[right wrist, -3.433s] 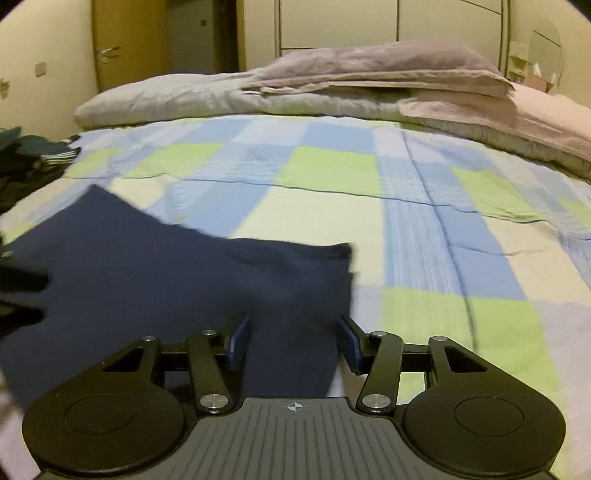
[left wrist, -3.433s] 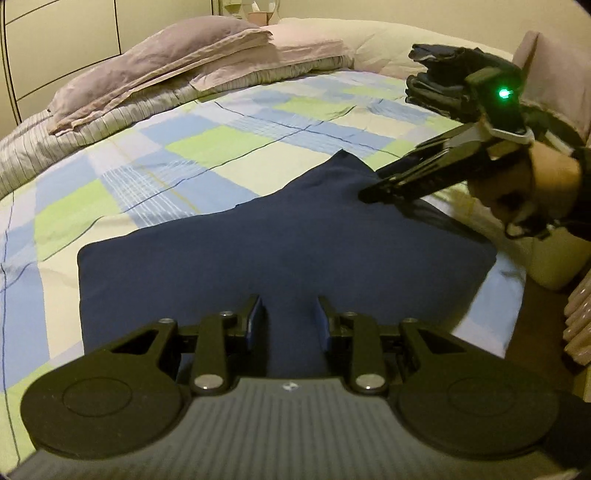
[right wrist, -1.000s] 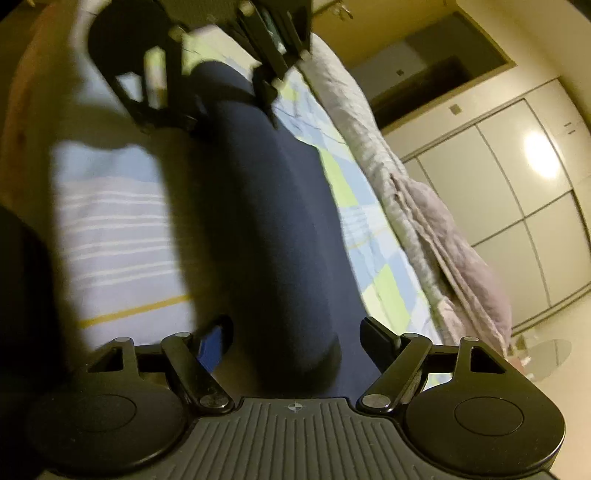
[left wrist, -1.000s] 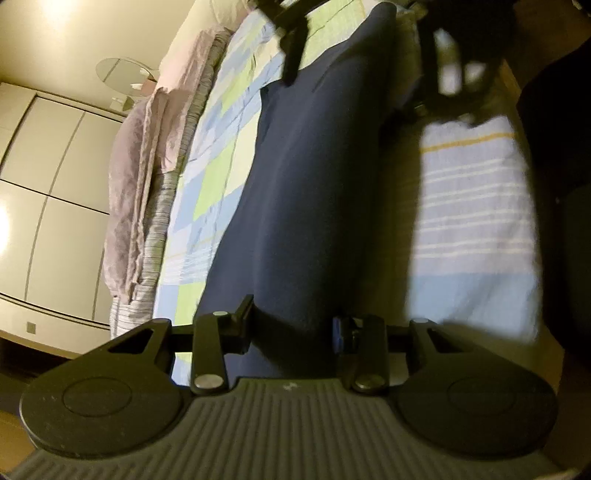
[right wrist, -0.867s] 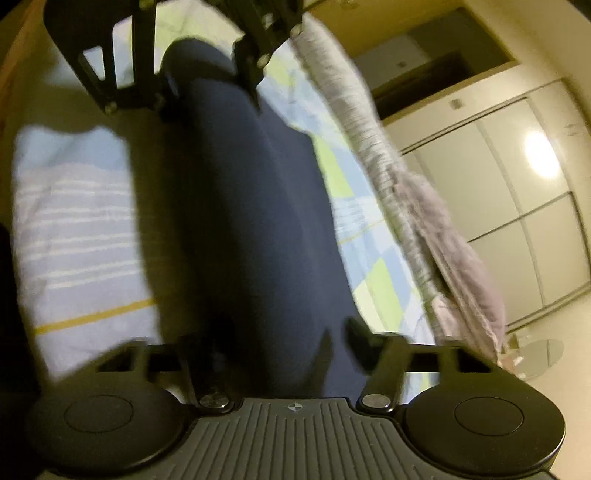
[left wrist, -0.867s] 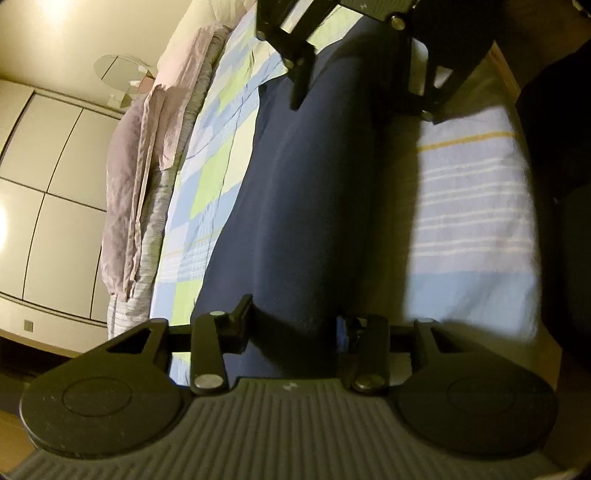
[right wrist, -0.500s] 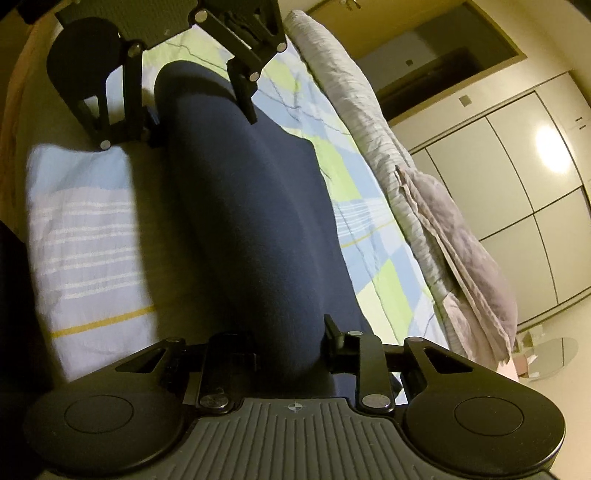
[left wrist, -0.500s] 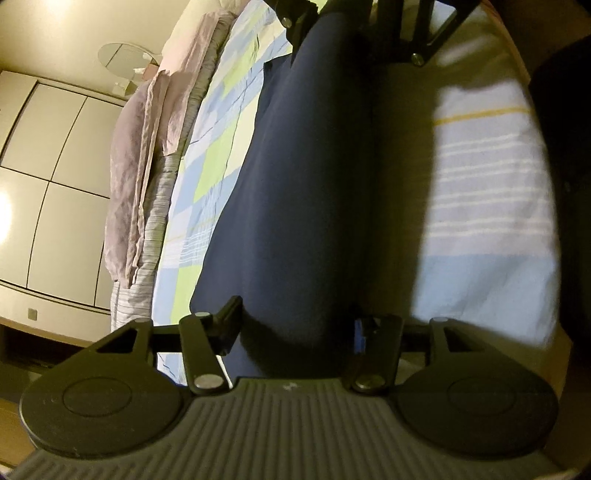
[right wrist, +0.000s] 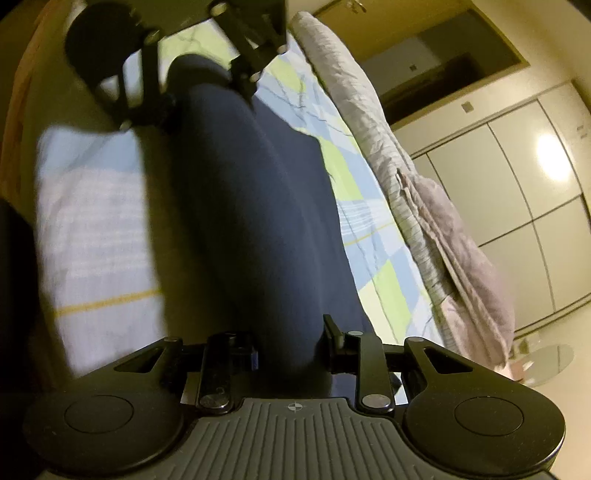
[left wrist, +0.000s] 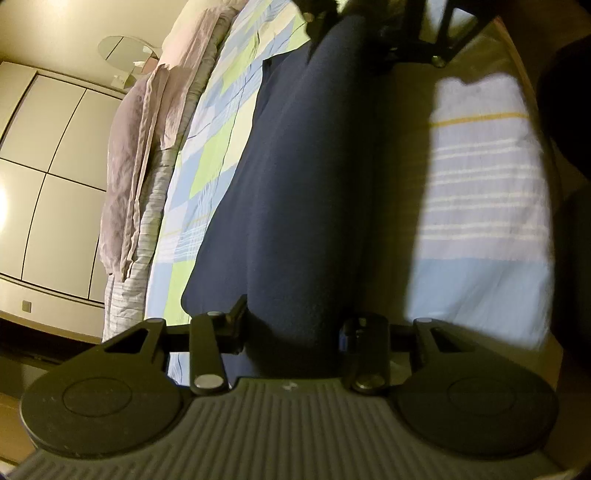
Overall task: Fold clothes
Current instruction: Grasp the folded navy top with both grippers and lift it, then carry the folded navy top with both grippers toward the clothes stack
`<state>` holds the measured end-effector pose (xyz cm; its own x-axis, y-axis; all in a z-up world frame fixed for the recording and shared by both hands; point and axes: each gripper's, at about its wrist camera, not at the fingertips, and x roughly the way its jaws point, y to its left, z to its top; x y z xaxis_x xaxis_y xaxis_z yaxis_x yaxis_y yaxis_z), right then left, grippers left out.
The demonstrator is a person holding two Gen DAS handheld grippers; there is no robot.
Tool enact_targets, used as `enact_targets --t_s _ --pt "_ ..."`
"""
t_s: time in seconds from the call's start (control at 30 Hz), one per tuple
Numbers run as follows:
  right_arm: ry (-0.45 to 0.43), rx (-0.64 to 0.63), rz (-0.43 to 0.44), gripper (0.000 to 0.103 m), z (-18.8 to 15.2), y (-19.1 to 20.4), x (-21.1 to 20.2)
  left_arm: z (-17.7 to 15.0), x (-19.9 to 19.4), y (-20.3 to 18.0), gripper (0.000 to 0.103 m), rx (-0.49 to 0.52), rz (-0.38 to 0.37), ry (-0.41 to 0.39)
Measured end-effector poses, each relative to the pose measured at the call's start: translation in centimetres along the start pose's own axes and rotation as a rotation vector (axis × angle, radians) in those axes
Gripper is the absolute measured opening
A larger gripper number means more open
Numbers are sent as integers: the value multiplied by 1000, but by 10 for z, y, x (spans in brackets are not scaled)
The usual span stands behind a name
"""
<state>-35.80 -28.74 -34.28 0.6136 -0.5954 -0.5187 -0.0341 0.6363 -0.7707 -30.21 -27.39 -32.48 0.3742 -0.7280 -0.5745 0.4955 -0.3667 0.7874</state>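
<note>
A folded navy blue garment [left wrist: 295, 192] lies along the near edge of the checked bedspread [left wrist: 207, 155]. My left gripper [left wrist: 291, 328] is turned on its side with its jaws around one end of the garment, closed against the thick fold. My right gripper [right wrist: 291, 350] faces it from the other end, jaws closed on the same garment [right wrist: 255, 221]. Each gripper shows at the top of the other's view: the right one [left wrist: 369, 33] and the left one [right wrist: 207, 70].
Grey-lilac pillows and a folded duvet [left wrist: 136, 155] lie at the head of the bed. White wardrobe doors [right wrist: 517, 177] stand beyond. The striped side of the mattress [left wrist: 480, 206] drops below the garment. A dark doorway [right wrist: 443, 74] is behind the bed.
Both grippers have turned sideways and moved to opposite ends of the folded garment. The right jaws have narrowed onto it. The left jaws widened a little half a second ago and now press the fold.
</note>
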Motion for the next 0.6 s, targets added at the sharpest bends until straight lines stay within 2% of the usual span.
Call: enact_targets --t_s 0.3,0.4,0.43,0.6 --pt "-25 -7 -30 29 -21 11 10 -3 -2 2 38 1 -16 -7" --pt "-48 34 14 27 -25 1 13 -3 -1 6 36 8 -34 -2" --pt "-51 48 37 24 -25 -3 12 -2 -2 9 34 12 -47 5" --pt "-11 70 163 19 -11 -46 0 14 -17 50 31 -3 -175 48"
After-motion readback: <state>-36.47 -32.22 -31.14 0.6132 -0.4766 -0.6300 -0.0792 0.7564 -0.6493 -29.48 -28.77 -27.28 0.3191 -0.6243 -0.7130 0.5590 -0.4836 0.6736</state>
